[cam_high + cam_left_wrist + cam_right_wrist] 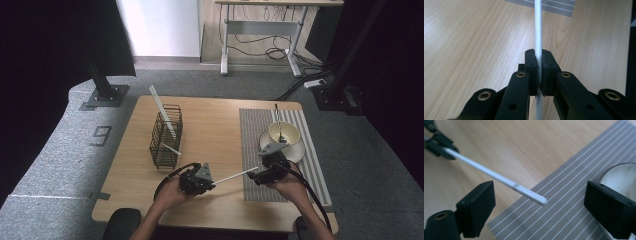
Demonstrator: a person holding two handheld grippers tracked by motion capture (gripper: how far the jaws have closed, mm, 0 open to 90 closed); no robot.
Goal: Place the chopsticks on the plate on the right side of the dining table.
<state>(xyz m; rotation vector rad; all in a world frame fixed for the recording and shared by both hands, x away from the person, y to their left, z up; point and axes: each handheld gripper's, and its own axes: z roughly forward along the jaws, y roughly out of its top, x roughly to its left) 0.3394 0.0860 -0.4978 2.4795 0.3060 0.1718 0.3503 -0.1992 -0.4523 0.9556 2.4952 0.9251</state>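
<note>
1. Clamping the white chopstick (pixel 538 32) near one end, your left gripper (pixel 199 181) holds it level above the wooden table (pixel 210 130), its free end pointing at the striped placemat (pixel 260 150).
2. Your right gripper (pixel 539 212) stands wide apart, the stick's tip between its jaws, untouched.
3. Closing off-centre could, I judge, lever the chopstick out of the left grip, since it is held so near its end.
4. Swinging wide risks knocking the bowl (pixel 285 133) close behind your right hand.
5. No readable writing or brand appears on anything here.
</note>
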